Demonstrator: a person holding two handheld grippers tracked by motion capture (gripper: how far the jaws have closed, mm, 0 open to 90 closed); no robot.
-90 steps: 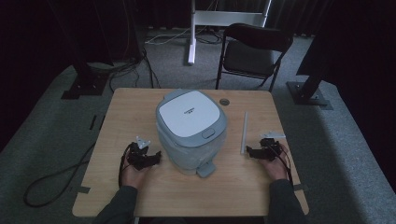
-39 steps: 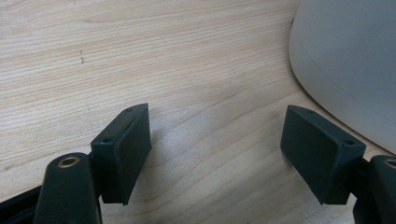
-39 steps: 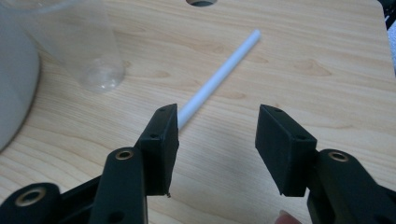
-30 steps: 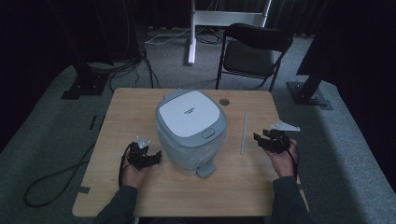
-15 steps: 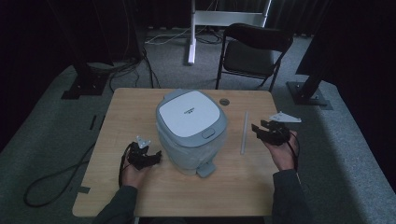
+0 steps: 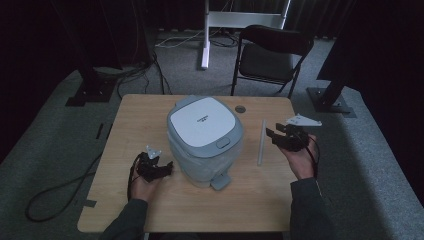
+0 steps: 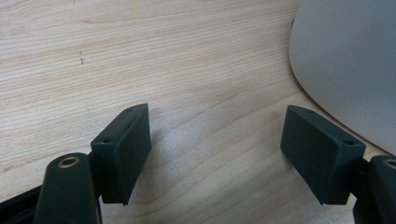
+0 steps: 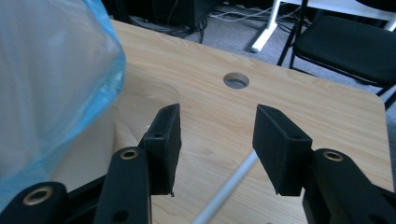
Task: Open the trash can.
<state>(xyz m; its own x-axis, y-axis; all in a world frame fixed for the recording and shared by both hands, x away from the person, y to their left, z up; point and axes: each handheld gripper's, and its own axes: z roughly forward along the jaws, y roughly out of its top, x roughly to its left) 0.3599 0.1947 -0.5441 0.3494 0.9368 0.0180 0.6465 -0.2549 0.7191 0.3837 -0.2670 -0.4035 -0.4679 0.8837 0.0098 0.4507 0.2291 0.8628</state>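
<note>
The left tongs (image 6: 165, 168) are wide open with nothing in them, low over the wooden worktop (image 6: 140, 120), and the big grey-and-white cooker (image 6: 204, 139) sits just beside them on the side where the jaws point. The right tongs (image 6: 271, 136) are wide open too and hold nothing, up above the worktop. A thin white stick (image 6: 260, 142) lies flat on the worktop just under and in front of the right tongs, between them and the cooker.
</note>
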